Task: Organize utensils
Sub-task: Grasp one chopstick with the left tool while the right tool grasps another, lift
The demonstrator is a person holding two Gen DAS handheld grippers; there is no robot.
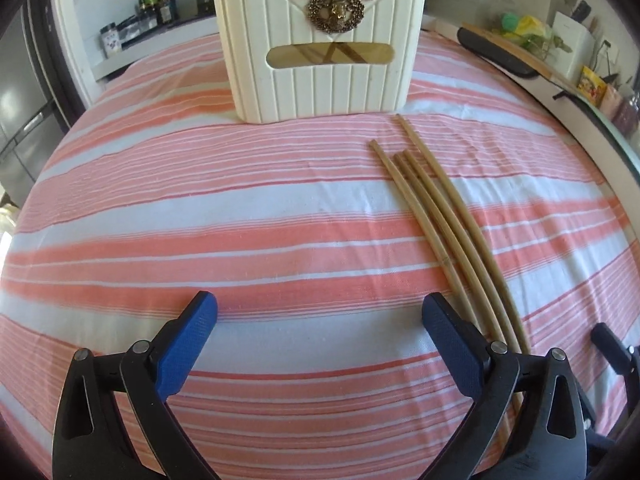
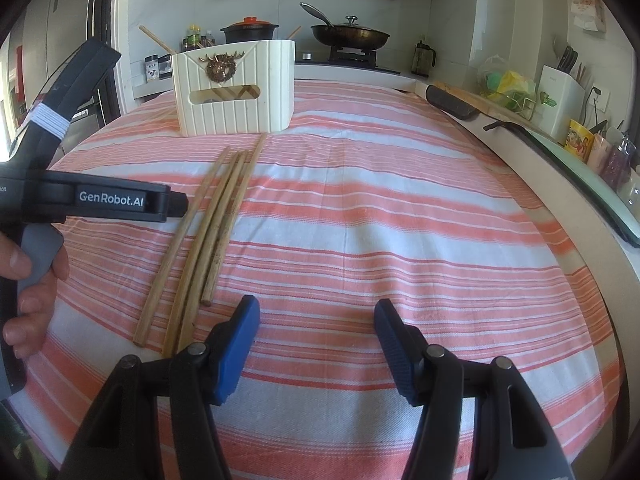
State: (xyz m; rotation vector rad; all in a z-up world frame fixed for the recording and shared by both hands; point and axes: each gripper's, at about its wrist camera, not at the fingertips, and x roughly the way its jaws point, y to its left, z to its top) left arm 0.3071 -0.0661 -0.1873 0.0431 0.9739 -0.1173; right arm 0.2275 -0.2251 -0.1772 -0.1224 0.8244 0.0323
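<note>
A cream holder [image 1: 320, 56] stands on a table with a pink and white striped cloth [image 1: 240, 208], and it has a gold deer head badge [image 1: 335, 10] on its front and a long slot [image 1: 332, 55] below the badge. Through the slot you can see some chopsticks already inside, and a few more stick out of the top of the holder. Four bamboo chopsticks [image 1: 436, 220] lie flat on the cloth just in front of the holder, toward its right corner. They lie side by side, nearly touching, and their long way runs from the holder toward the grippers. One of them reaches almost to the holder's bottom edge. The left gripper [image 1: 320, 320] hangs over bare cloth, out in front of the holder, with its blue jaws wide apart and nothing between them. Its right jaw is just beside the near ends of the chopsticks. The right gripper [image 2: 316, 320] is also spread apart and holds nothing. The chopsticks' near ends lie just by its left jaw. To the right of the holder there is lots of bare cloth, all the way to the table's pale edge [image 2: 576, 216].
</note>
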